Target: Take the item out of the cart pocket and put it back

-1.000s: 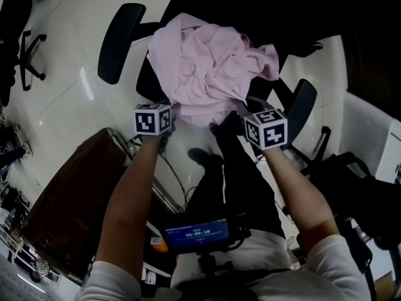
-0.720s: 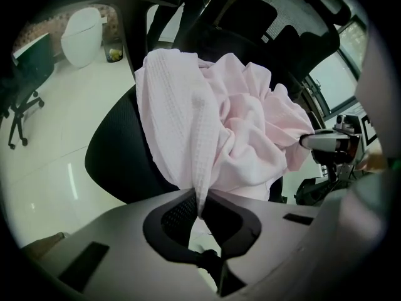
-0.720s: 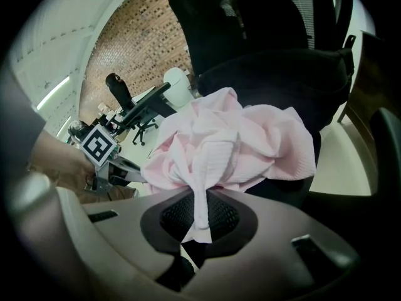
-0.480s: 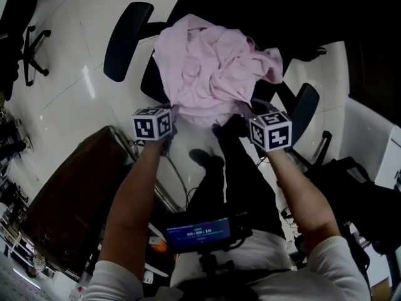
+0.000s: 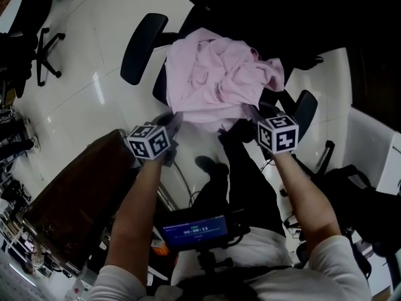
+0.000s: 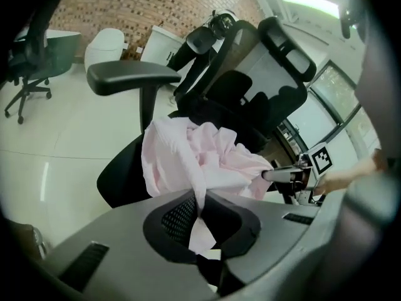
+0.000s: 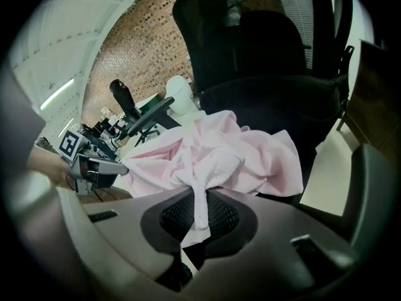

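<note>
1. Pink garment (image 5: pixel 216 80): one, crumpled in a heap on the seat of a black office chair (image 5: pixel 141 49). No cart or pocket shows in any view.
2. Left tongs (image 5: pixel 173 120): one, clenched on a thin fold of the garment's near edge. The left gripper view shows the fold pinched in the closed jaws.
3. Right tongs (image 5: pixel 250 111): one, likewise clenched on a twisted fold of the same edge, as its own view shows.
4. Governing relation, head view: the heap lies at 12 o'clock from both tongs. The left holds it at about its 7 o'clock corner, the right at about its 5 o'clock corner. The near hem is drawn between them along the 9-to-3 line. Neither hand is nearer, since each already has cloth. Judged: any lift or carry must be made by both together, keeping the hem taut.
5. Marker cubes: two, one on each of the tongs.
6. Chair armrests: two, at 10 and 4 o'clock of the heap.
7. Second chair (image 5: pixel 44 42): one, at 10 o'clock of the view, well apart.
8. Brown table (image 5: pixel 75 199): one, at 7 o'clock, beside the left forearm.
</note>
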